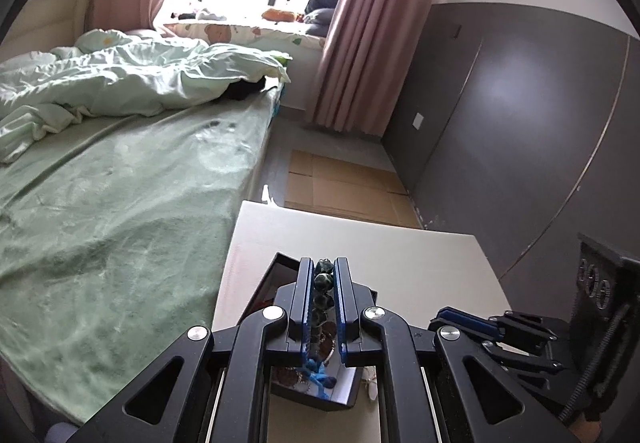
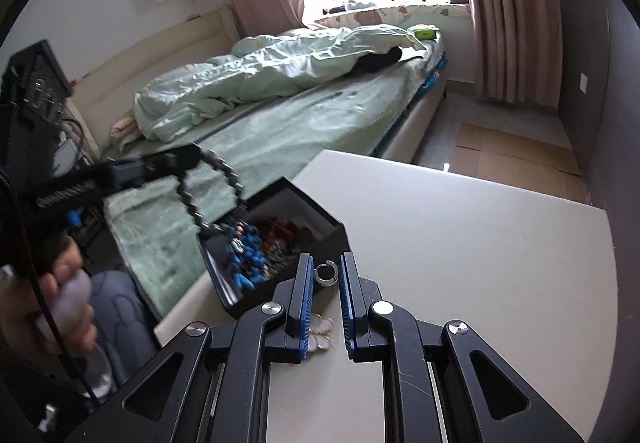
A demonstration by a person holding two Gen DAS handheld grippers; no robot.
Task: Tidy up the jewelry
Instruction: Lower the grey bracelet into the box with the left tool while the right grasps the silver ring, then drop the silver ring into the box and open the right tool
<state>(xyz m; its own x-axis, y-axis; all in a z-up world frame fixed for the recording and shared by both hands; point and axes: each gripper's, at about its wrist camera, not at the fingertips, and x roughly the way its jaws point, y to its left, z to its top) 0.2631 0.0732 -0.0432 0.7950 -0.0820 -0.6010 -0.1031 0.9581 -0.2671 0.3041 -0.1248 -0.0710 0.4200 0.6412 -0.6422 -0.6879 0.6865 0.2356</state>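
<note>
My left gripper (image 1: 324, 263) is shut on a dark beaded bracelet (image 1: 323, 283) and holds it above the open black jewelry box (image 1: 280, 275). In the right wrist view the bracelet (image 2: 212, 187) hangs as a loop from the left gripper (image 2: 188, 159) over the box (image 2: 316, 235), which holds blue beads (image 2: 246, 255) and other jewelry. My right gripper (image 2: 326, 263) is open on the white table (image 2: 480, 243), its fingers on either side of a small silver ring (image 2: 325, 274). Pale earrings (image 2: 320, 331) lie on the table between the right gripper's jaws.
A bed with a green sheet (image 1: 100, 223) runs along the table's left side. Flat cardboard (image 1: 344, 187) lies on the floor beyond the table. A grey wardrobe (image 1: 520, 123) stands at the right.
</note>
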